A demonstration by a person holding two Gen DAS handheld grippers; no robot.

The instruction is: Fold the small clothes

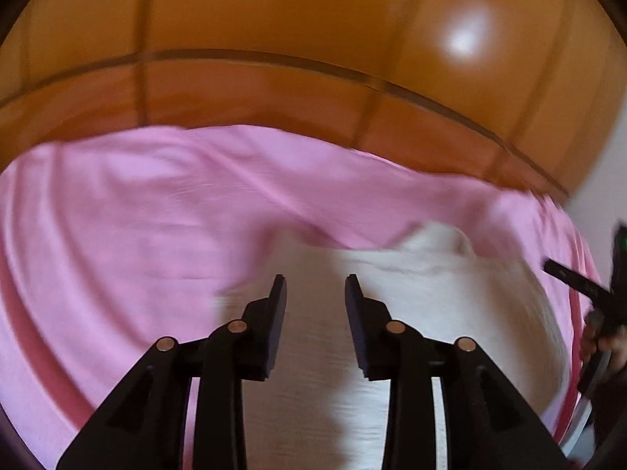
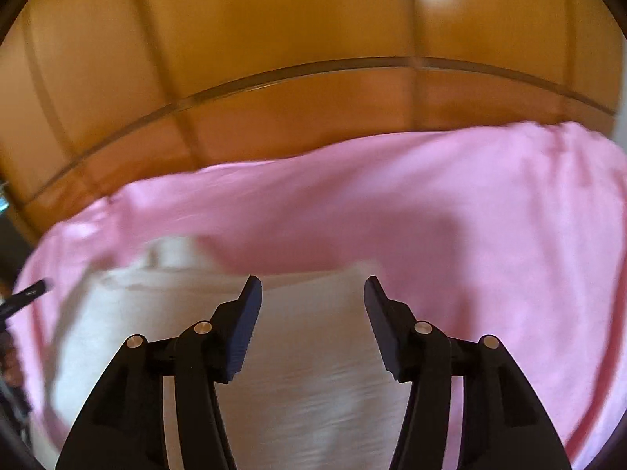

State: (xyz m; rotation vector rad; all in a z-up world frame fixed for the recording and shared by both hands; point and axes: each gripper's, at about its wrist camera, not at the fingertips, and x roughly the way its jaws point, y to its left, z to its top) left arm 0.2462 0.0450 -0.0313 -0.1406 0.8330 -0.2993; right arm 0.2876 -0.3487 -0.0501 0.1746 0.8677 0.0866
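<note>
A small white garment (image 1: pixel 411 297) lies flat on a pink sheet (image 1: pixel 137 215). My left gripper (image 1: pixel 315 286) hangs over the garment's left part, its jaws apart with nothing between the pads. In the right wrist view the same white garment (image 2: pixel 305 352) fills the lower middle, and my right gripper (image 2: pixel 313 288) stands open above its far edge, also holding nothing. The right gripper's black body shows at the right edge of the left wrist view, and a black fingertip (image 2: pixel 33 290) of the left gripper pokes in at the left of the right wrist view. Both pictures are blurred.
The pink sheet (image 2: pixel 490 235) covers a bed that runs to an orange wooden headboard (image 1: pixel 274 90) with panel grooves. A bright glare spot (image 1: pixel 466 35) sits on the wood. A white wall strip (image 1: pixel 603 180) shows at the far right.
</note>
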